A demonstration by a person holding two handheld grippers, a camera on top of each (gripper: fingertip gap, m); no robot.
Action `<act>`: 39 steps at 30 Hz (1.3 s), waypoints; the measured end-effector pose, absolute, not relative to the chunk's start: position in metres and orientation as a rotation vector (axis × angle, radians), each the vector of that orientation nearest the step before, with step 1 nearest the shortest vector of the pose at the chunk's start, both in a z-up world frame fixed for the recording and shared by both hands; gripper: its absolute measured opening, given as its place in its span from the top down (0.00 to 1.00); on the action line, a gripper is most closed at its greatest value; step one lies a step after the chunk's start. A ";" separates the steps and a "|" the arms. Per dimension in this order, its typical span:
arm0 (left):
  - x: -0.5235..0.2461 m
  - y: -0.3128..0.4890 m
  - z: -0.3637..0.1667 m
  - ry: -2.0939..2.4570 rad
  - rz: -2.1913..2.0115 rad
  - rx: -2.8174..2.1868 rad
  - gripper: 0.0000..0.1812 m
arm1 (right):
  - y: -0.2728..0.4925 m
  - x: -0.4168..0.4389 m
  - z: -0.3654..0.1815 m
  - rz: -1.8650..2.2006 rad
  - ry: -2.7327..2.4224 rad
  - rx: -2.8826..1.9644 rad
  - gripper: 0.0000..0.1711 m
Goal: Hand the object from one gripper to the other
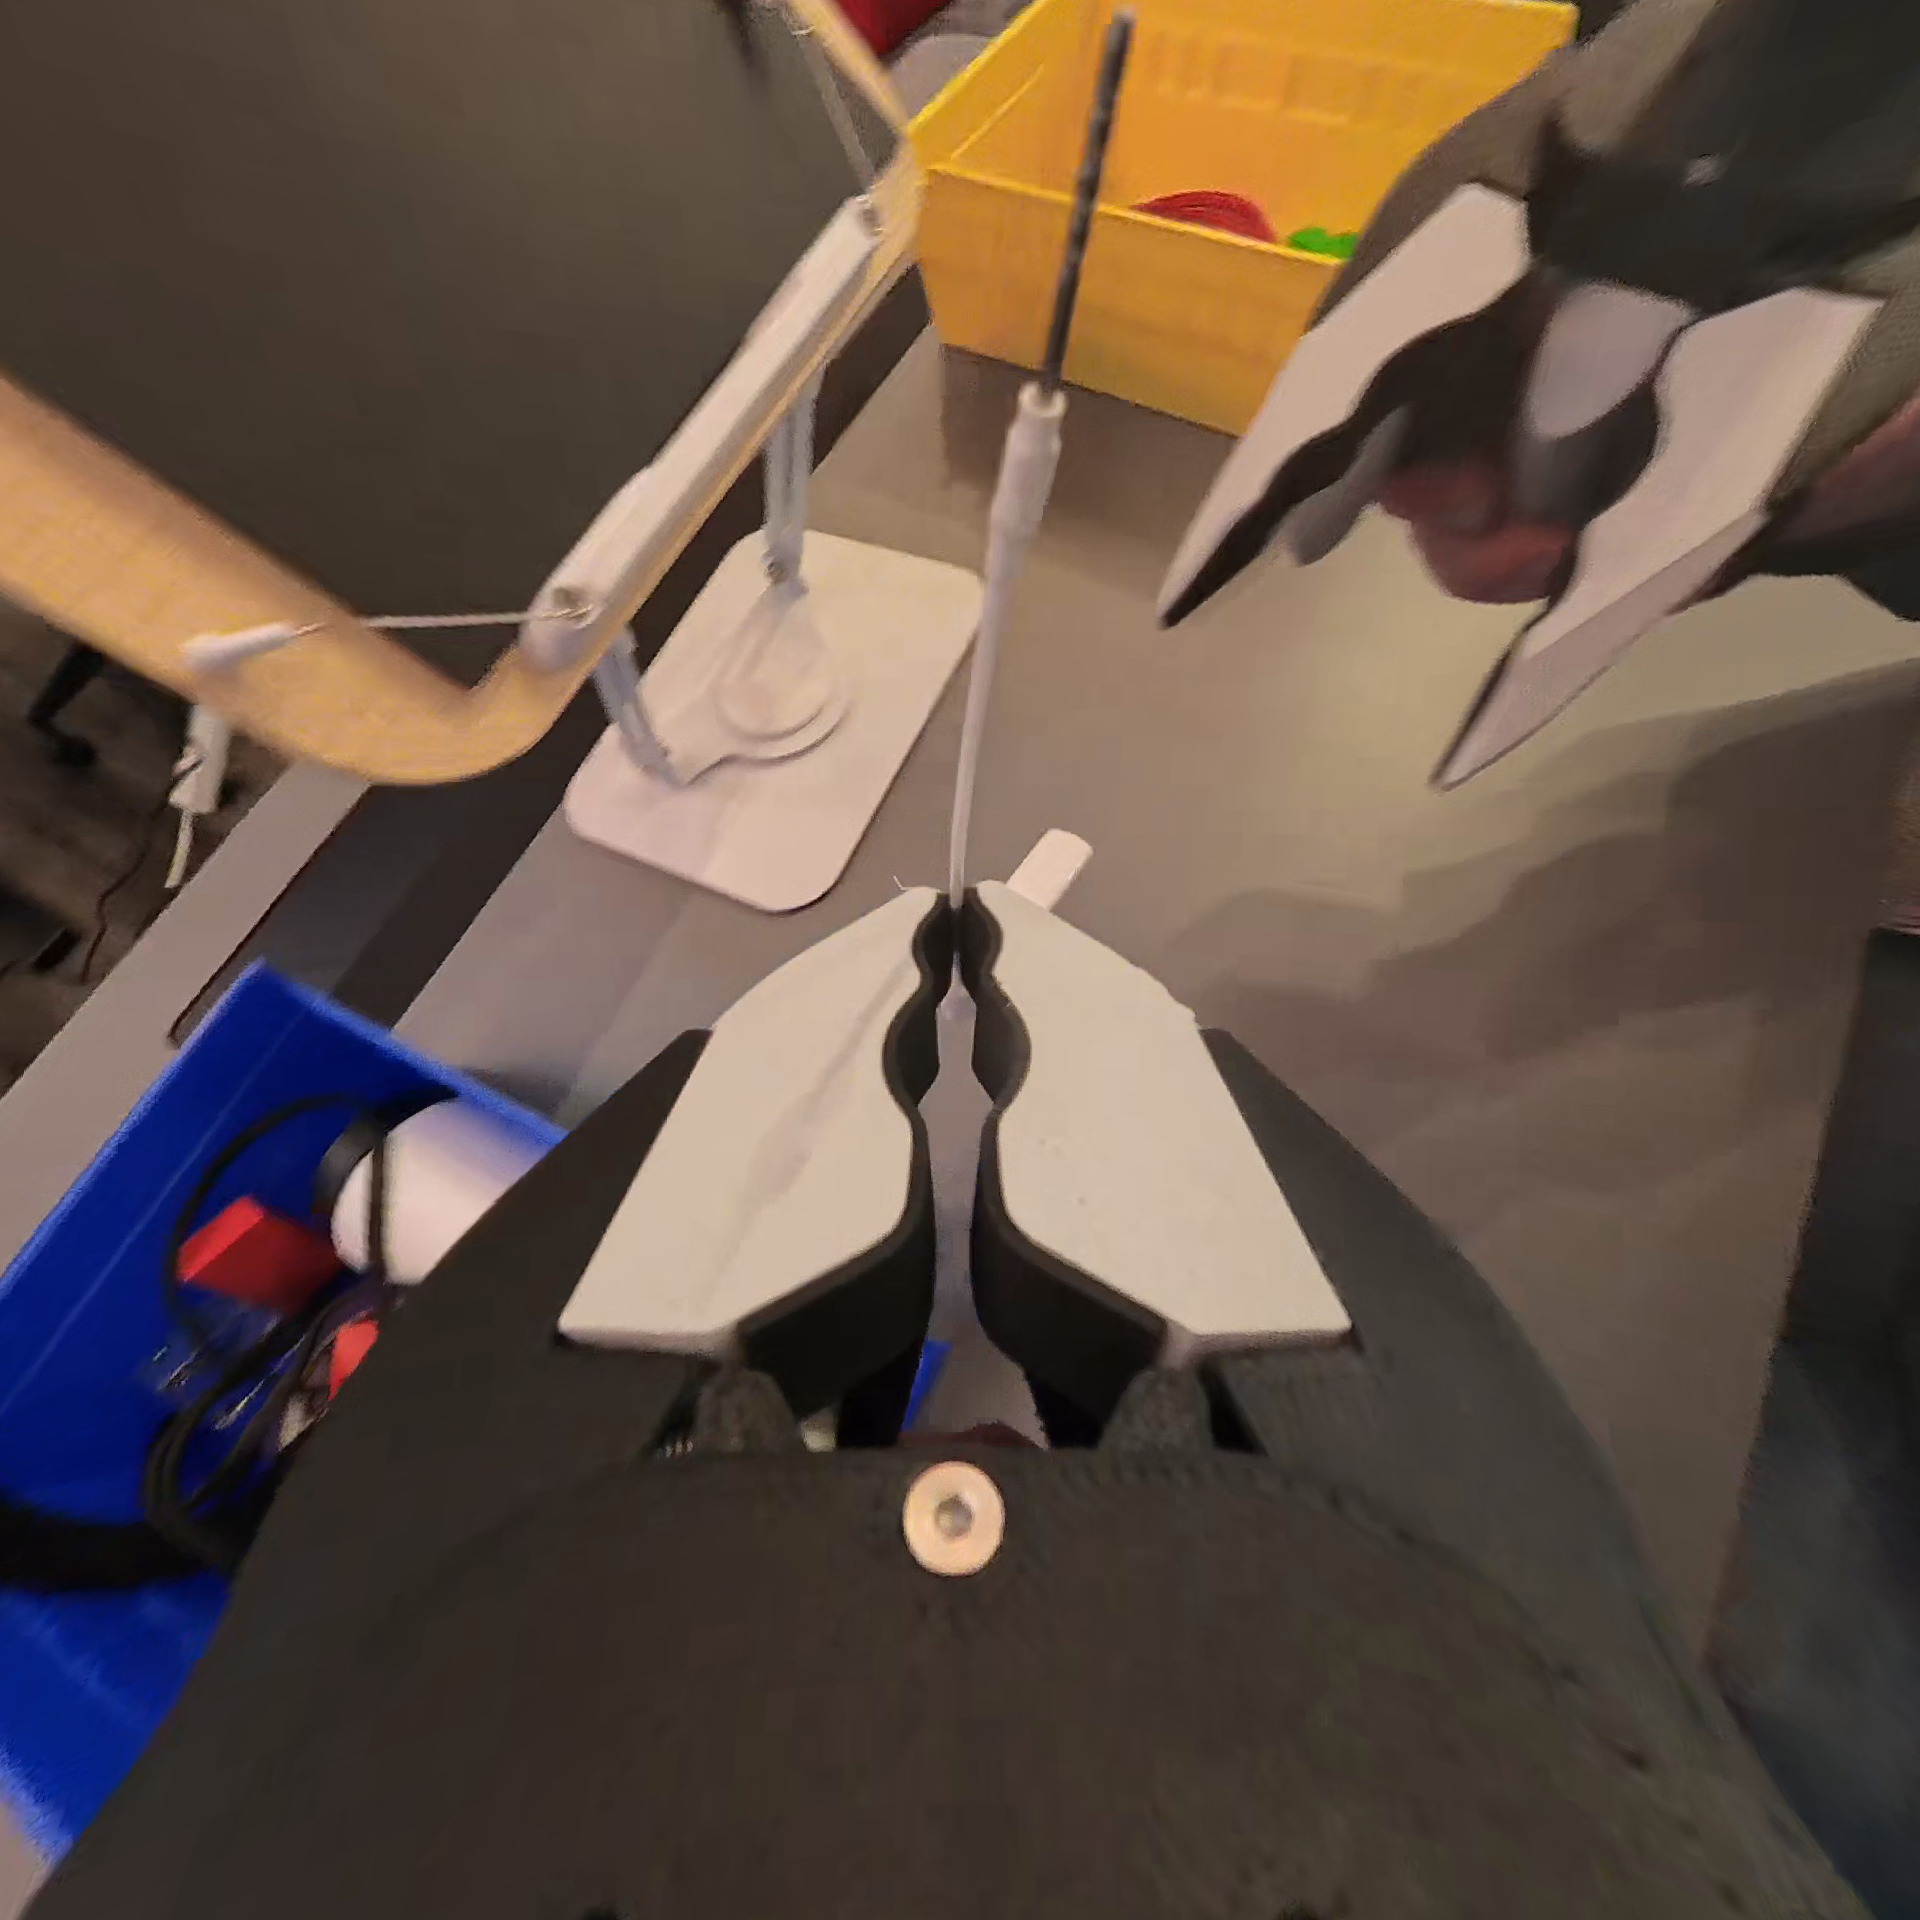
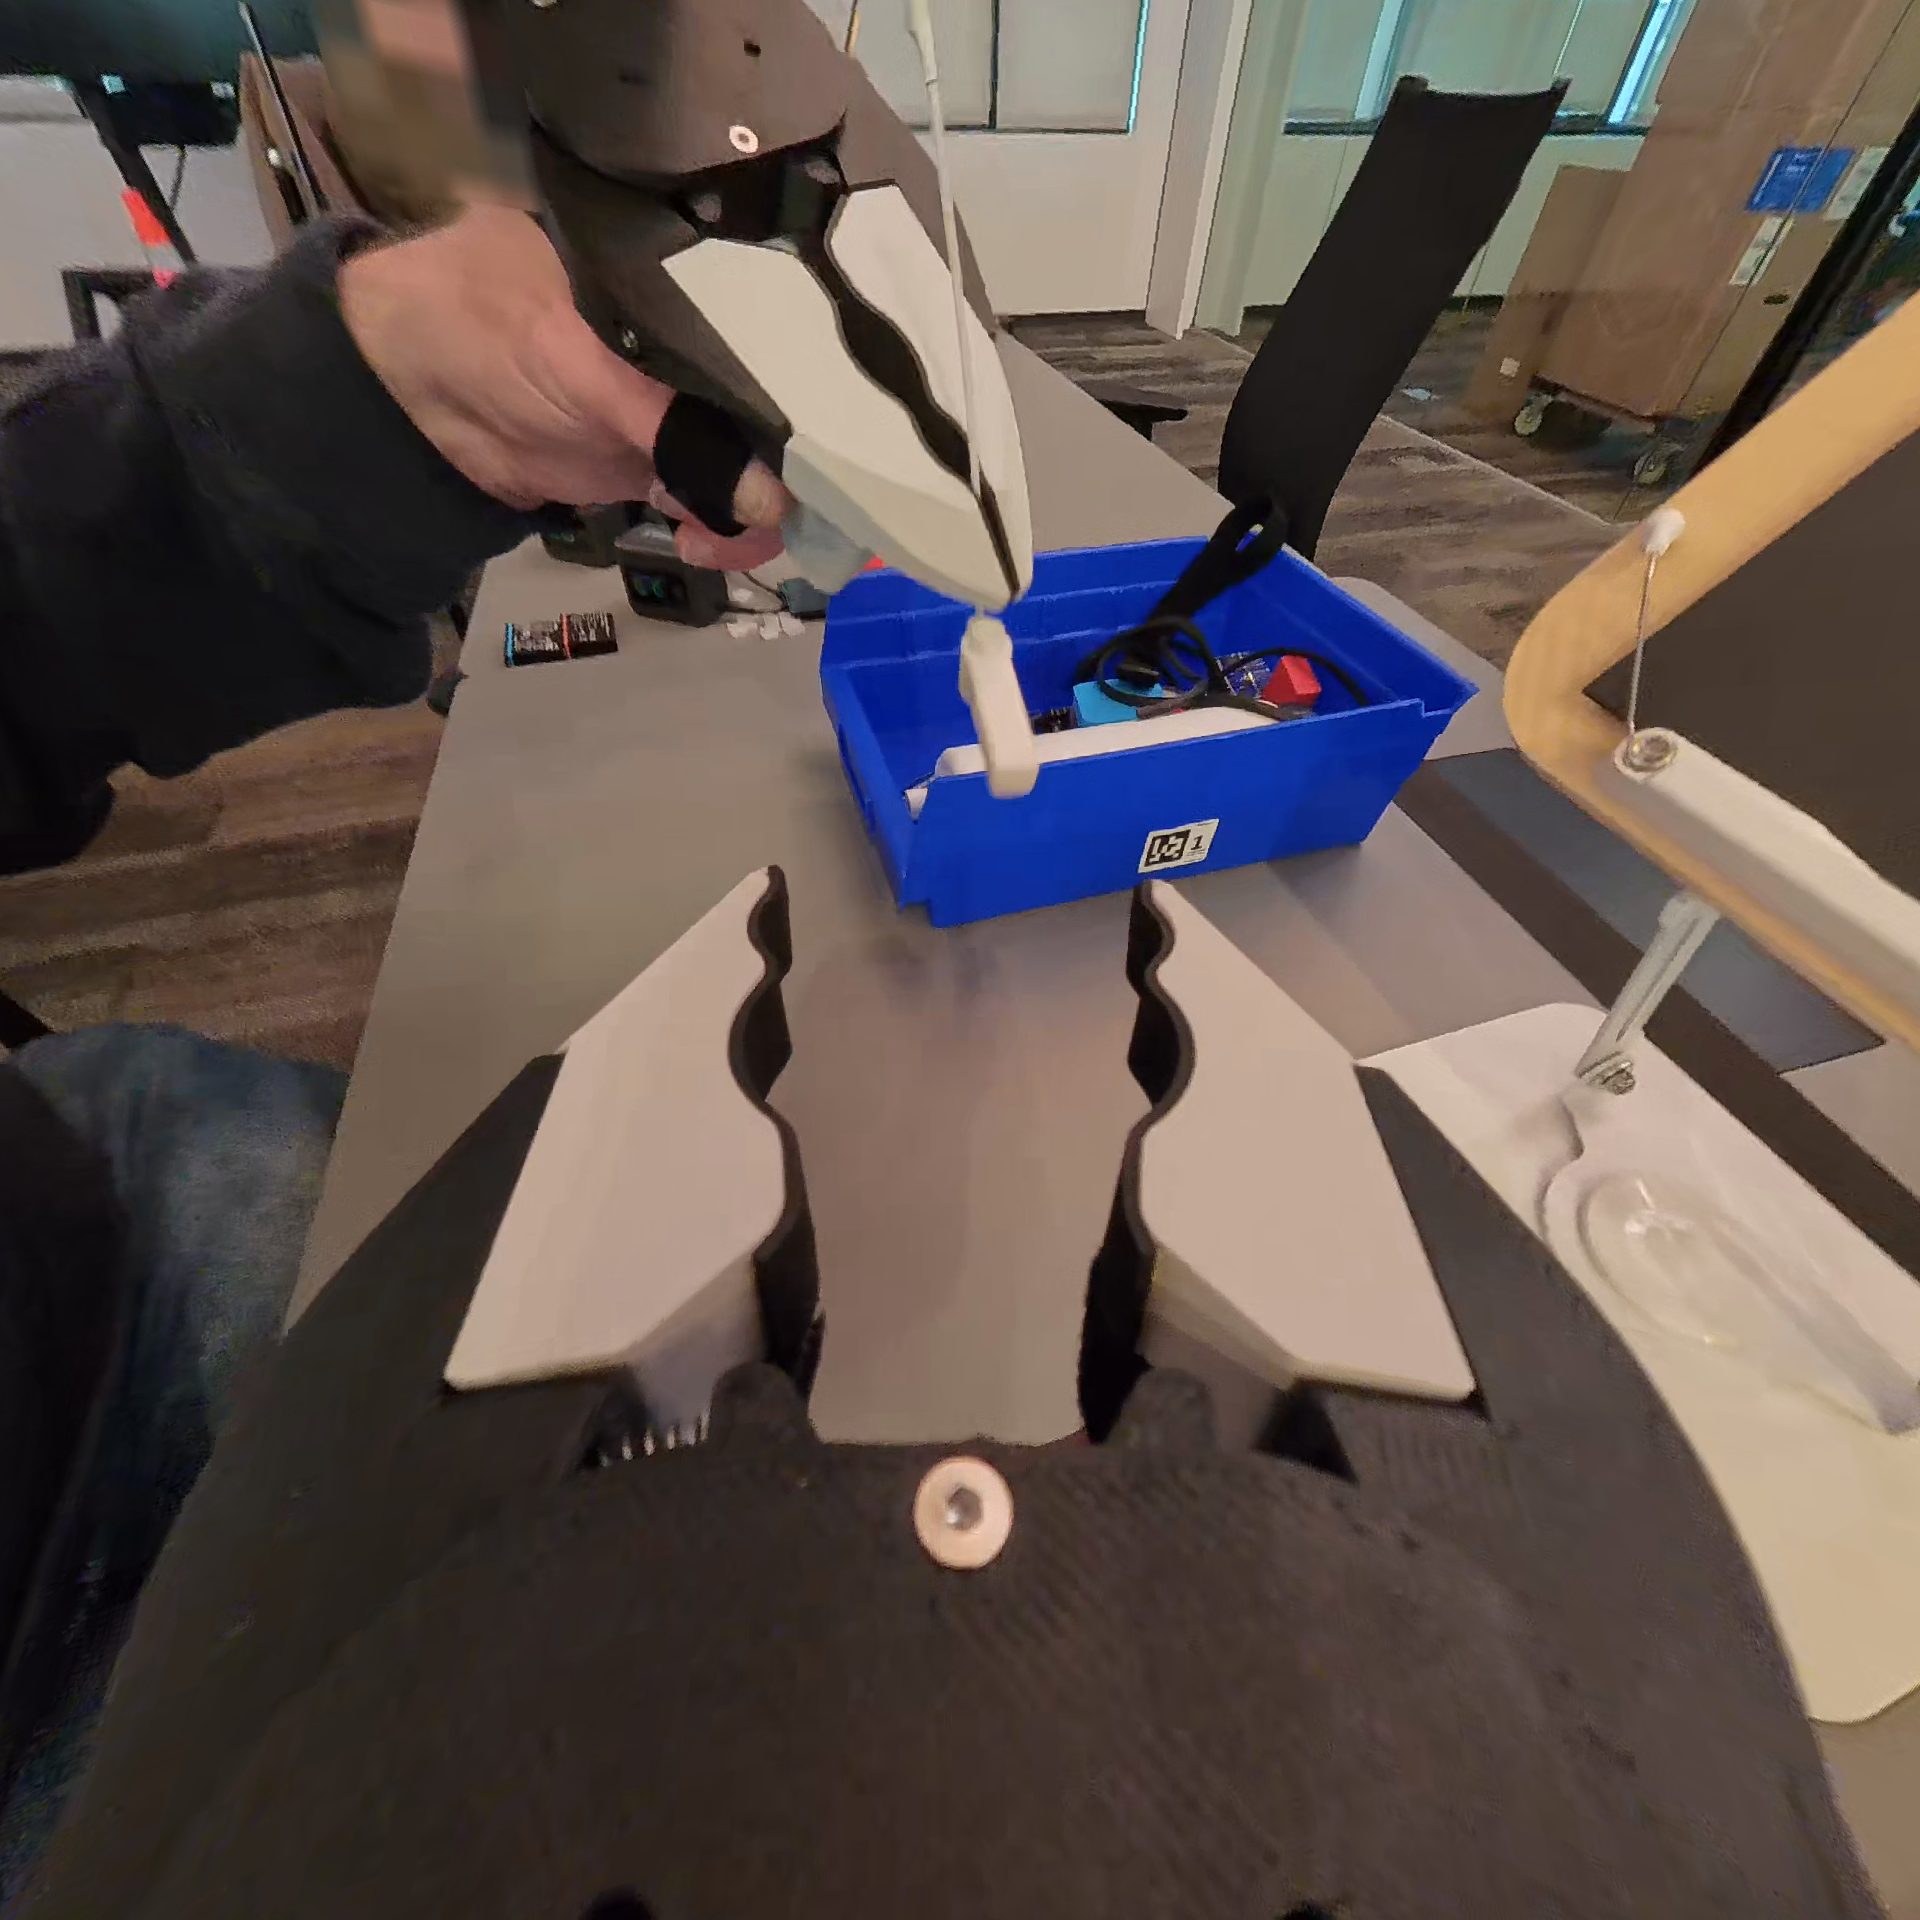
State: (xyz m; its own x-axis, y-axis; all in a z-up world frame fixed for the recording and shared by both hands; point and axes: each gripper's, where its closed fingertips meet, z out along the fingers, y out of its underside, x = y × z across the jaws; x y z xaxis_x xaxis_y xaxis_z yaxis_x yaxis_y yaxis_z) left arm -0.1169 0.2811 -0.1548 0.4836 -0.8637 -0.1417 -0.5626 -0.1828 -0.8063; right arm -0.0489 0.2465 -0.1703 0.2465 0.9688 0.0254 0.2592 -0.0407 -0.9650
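A thin white cable (image 1: 985, 644) with a white connector and a black cord beyond it sticks up from my left gripper (image 1: 956, 906), which is shut on it at the fingertips. A white plug end (image 1: 1051, 864) pokes out behind the right finger. My right gripper (image 1: 1309, 696) hovers open and empty at the upper right, apart from the cable. In the right wrist view my right gripper (image 2: 956, 888) is open over the grey table (image 2: 623, 831). The left gripper (image 2: 1000, 587) points down ahead, with the cable's white plug (image 2: 995, 717) hanging below its tips.
A blue bin (image 2: 1143, 862) with cords and small parts sits behind the left gripper. A yellow bin (image 1: 1122, 291) stands at the far end. A white stand base (image 1: 790, 748) holds a wood-framed dark panel (image 1: 312, 717). A black chair (image 2: 1351, 291) is past the table.
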 end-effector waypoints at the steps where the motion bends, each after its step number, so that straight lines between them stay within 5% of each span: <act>1: -0.107 0.277 -0.156 1.216 -0.440 -1.873 1.00 | 0.248 -0.050 -0.171 0.863 -1.220 -1.518 0.64; 7: -0.051 0.258 -0.162 1.333 -0.455 -1.854 1.00 | 0.248 -0.051 -0.179 0.822 -1.300 -1.566 0.74; 11: -0.030 0.252 -0.163 1.362 -0.464 -1.838 1.00 | 0.244 -0.046 -0.184 0.818 -1.320 -1.569 0.95; 20: -0.009 0.245 -0.149 1.338 -0.581 -1.788 0.99 | 0.234 -0.033 -0.165 1.118 -1.157 -1.483 0.95; 29: 0.004 0.230 -0.136 1.249 -0.843 -1.705 0.87 | 0.222 -0.013 -0.143 1.419 -0.972 -1.293 0.95; 39: 0.018 0.215 -0.134 1.187 -1.081 -1.644 0.93 | 0.213 -0.005 -0.139 1.403 -0.996 -1.205 0.95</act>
